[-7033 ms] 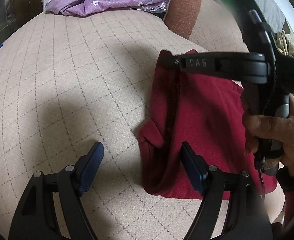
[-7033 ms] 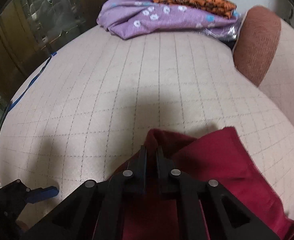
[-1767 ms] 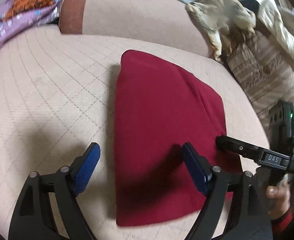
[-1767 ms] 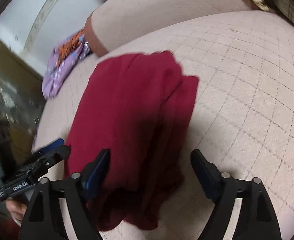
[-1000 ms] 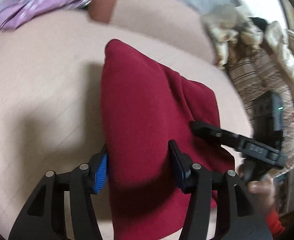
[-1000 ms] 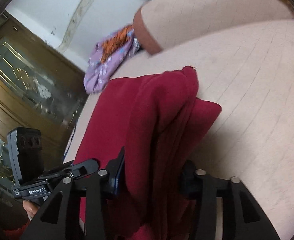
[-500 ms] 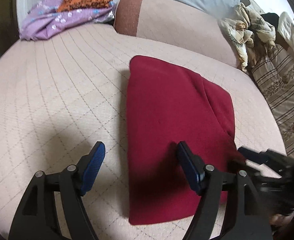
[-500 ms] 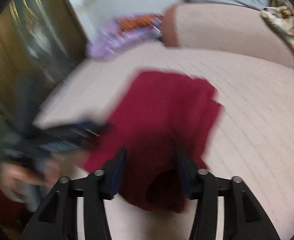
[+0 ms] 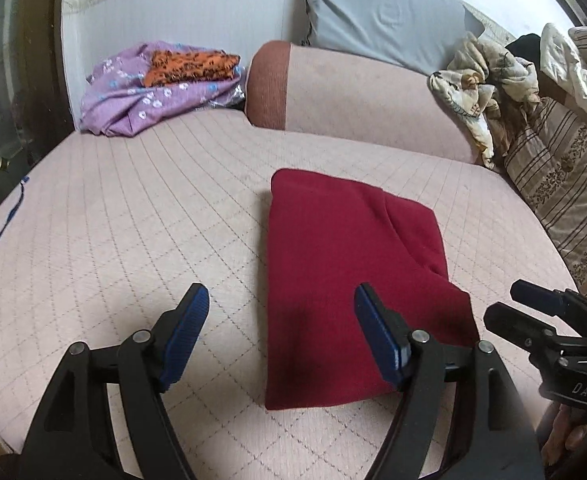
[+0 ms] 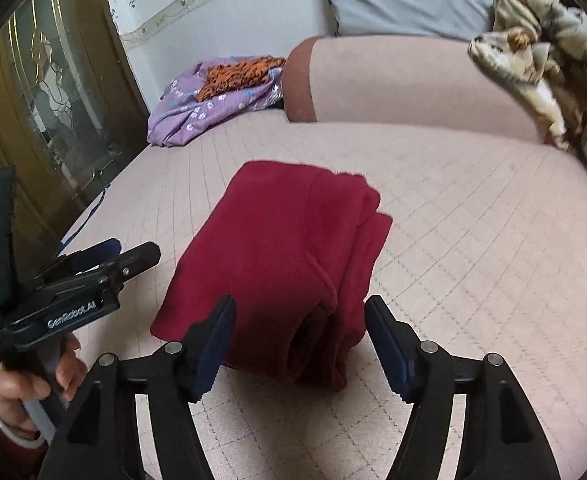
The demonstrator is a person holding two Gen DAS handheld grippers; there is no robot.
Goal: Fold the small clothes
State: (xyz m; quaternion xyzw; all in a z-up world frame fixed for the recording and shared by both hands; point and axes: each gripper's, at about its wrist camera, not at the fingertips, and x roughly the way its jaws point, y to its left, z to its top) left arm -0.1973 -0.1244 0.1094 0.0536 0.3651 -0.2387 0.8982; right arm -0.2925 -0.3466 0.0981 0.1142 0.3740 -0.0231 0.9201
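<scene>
A dark red garment (image 9: 345,280) lies folded in a thick rectangle on the quilted pink bed (image 9: 133,240). My left gripper (image 9: 281,300) hovers above its near left edge, jaws opening, pads clear of the cloth. In the right wrist view the same garment (image 10: 277,256) shows its stacked layers on the right side. My right gripper (image 10: 300,308) hangs over its near end, jaws opening, with nothing pressed between the pads. Each gripper also shows in the other's view: the right gripper (image 9: 517,304) at the far right, the left gripper (image 10: 133,254) in a hand at the far left.
A purple floral cloth (image 9: 145,92) topped by an orange patterned one lies at the bed's back left. A pink bolster (image 9: 365,100), a grey pillow (image 9: 381,16), a crumpled blanket (image 9: 477,80) and a striped cushion (image 9: 565,188) line the back and right. A glass-fronted cabinet (image 10: 33,100) stands left.
A second ago both grippers held the garment between their jaws. Both have since let go, widened and drawn back upward, and the garment now rests flat on the bed.
</scene>
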